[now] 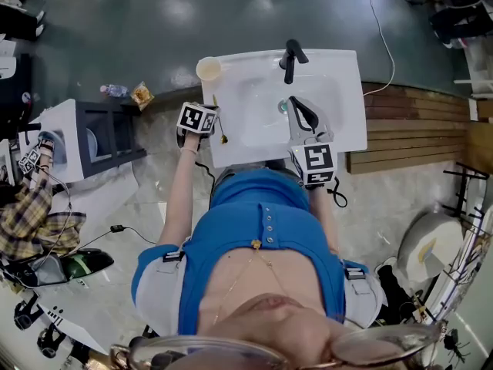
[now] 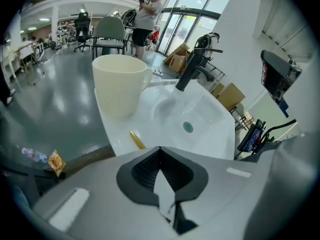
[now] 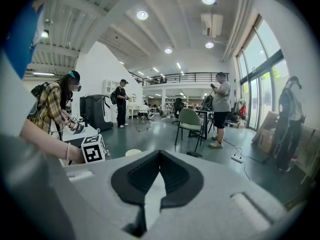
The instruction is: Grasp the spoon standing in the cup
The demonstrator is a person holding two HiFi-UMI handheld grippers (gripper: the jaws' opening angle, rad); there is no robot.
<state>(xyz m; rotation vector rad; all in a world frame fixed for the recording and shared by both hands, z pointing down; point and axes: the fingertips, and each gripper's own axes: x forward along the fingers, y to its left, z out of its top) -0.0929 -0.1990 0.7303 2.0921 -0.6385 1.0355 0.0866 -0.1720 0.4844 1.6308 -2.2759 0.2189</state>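
Left hand-held gripper (image 2: 160, 149) — jaws together — just beside spoon (image 2: 137, 139).

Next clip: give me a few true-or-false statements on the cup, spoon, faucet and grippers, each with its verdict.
1. The cup stands upright on the rim of the sink. True.
2. The spoon stands in the cup. False: it is outside the cup, close to the left gripper.
3. The right gripper has its jaws wide apart. False: they are together, with nothing between them.
4. The faucet is black. True.
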